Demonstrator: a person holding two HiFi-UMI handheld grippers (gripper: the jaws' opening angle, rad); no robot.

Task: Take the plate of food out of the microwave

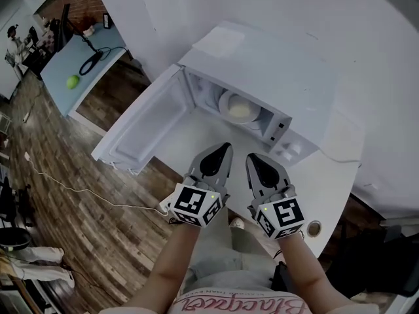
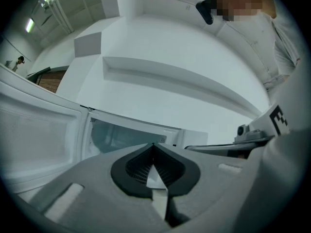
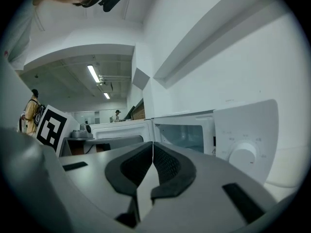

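The microwave door [image 1: 141, 126] hangs open, with the plate of food [image 1: 239, 110] inside at 12 o'clock from the grippers. The left gripper [image 1: 226, 149] and right gripper [image 1: 251, 158] are closed, empty; reaching, gripping, withdrawing remain.

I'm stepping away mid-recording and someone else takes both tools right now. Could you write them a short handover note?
Left tool: shut, empty, held in front of the open white microwave.
Right tool: shut, empty, just beside it.
Things: the round white plate with pale yellowish food sits inside the microwave; its white door is swung wide to the left; the microwave stands on the white table.
Done: door open.
Left: open the tools, reach in, grip the plate, bring it out.
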